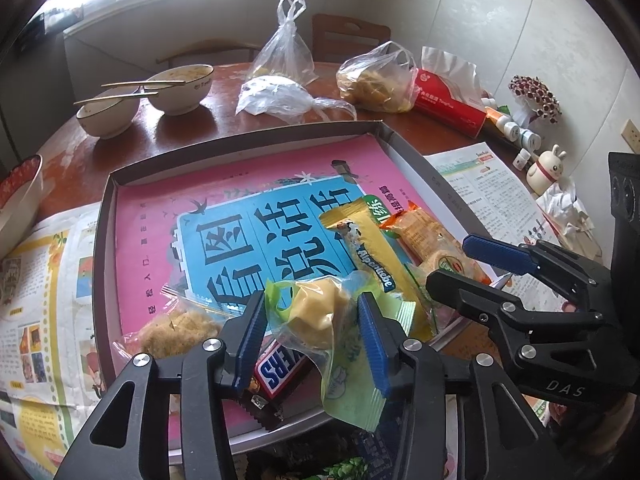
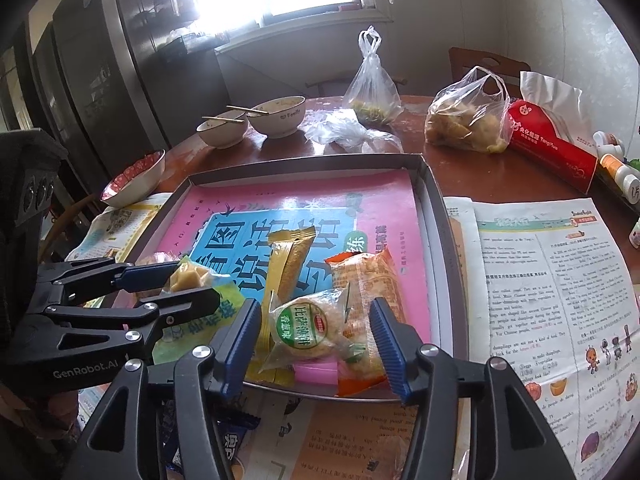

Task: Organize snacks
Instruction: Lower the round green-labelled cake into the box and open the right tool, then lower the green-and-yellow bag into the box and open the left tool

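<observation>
A grey tray [image 1: 103,216] lined with a pink book holds several snacks. A green packet with a yellow pastry [image 1: 320,312] lies between the fingers of my left gripper [image 1: 310,300], which stand open beside it. Under it lies a Snickers bar [image 1: 280,372], with a floss pastry [image 1: 176,328] to its left. A yellow Alpenliebe stick [image 2: 292,264] and an orange packet [image 2: 368,280] lie mid-tray. My right gripper [image 2: 315,304] is open around a round pastry with a green label [image 2: 304,326], pads apart from it. In the right wrist view my left gripper [image 2: 196,282] shows at the left.
Newspapers [image 2: 540,280] lie under and beside the tray. Behind it stand two bowls with chopsticks [image 1: 176,88], tied plastic bags [image 1: 376,76], a red tissue box [image 1: 448,104] and small bottles [image 1: 520,136]. A red-patterned bowl [image 2: 132,180] sits at the left. A dark blue packet [image 2: 228,440] lies before the tray.
</observation>
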The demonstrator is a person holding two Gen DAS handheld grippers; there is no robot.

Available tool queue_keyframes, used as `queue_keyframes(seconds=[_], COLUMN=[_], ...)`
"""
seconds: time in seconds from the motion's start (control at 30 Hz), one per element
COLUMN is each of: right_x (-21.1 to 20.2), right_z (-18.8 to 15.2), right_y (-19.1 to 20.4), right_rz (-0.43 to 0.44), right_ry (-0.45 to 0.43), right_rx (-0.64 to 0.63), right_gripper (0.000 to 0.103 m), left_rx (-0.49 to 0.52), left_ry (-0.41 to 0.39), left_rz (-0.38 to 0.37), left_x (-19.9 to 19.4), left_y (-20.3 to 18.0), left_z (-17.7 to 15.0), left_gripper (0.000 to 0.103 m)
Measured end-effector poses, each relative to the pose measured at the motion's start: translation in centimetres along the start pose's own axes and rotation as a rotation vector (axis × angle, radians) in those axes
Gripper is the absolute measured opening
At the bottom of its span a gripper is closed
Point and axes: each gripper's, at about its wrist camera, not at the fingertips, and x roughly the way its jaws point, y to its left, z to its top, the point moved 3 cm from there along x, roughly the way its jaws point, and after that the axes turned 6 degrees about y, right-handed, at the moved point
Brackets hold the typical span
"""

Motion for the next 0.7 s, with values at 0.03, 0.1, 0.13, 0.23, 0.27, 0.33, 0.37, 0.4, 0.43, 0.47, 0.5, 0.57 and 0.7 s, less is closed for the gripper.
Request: queue_keyframes(seconds=[0.03,0.1,0.13,0.23,0.27,0.33,0.37,0.4,0.43,0.47,0.5,0.57,0.7], right_x=[-0.1,-0.3,-0.3,-0.6,-0.7,-0.8,-0.9,-1.0,-1.0,-1.1,-1.1,-1.3,-1.6], right_z=[0.0,0.0,0.0,0.0,0.0,-0.1,-0.1,-0.1,-0.1,-0.2,-0.2,-0.2,-0.3], right_y=[0.0,-0.1,-0.2,-0.3,-0.3,-0.3,-0.3,-0.3,-0.3,-0.4,-0.4,-0.5,-0.5], right_rz=[-0.001,-0.004,-0.006,-0.007,-0.006,-0.005,-0.004,-0.004,-0.004,-0.003,-0.002,-0.001,0.0], right_ry=[-0.003,-0.007,-0.009,-0.015,-0.016,-0.019,-0.02,-0.022,-0.024,-0.025,-0.027,-0.029,-0.038], right_rx=[0.001,0.003,0.006,0.01,0.012,0.014,0.014,0.015,0.016,0.018,0.021,0.025,0.029], right_gripper=[0.058,0.059,0.059,0.061,0.062,0.063,0.063,0.063,0.064,0.064,0.065,0.066,0.068], left_rx=[0.0,-0.004,-0.007,-0.016,-0.019,-0.026,-0.03,-0.034,-0.038,-0.043,-0.048,-0.056,-0.065], left_ry=[0.0,-0.002,-0.004,-0.014,-0.017,-0.02,-0.021,-0.022,-0.023,-0.024,-0.029,-0.036,-0.049], left_rz=[0.0,-0.001,0.0,-0.004,-0.006,-0.01,-0.011,-0.013,-0.016,-0.019,-0.025,-0.033,-0.028], left_x=[0.0,-0.1,-0.2,-0.6,-0.7,-0.9,-1.0,-1.1,-1.2,-1.3,-1.5,-1.8,-2.4], left_y=[0.0,0.0,0.0,0.3,0.4,0.7,0.8,0.8,0.9,1.0,1.1,1.2,1.4], left_z=[0.0,-0.1,-0.1,-0.2,-0.2,-0.2,-0.3,-0.3,-0.3,-0.4,-0.4,-0.4,-0.5], left_gripper=[0.048,0.05,0.05,0.051,0.051,0.051,0.052,0.053,0.053,0.054,0.056,0.058,0.059])
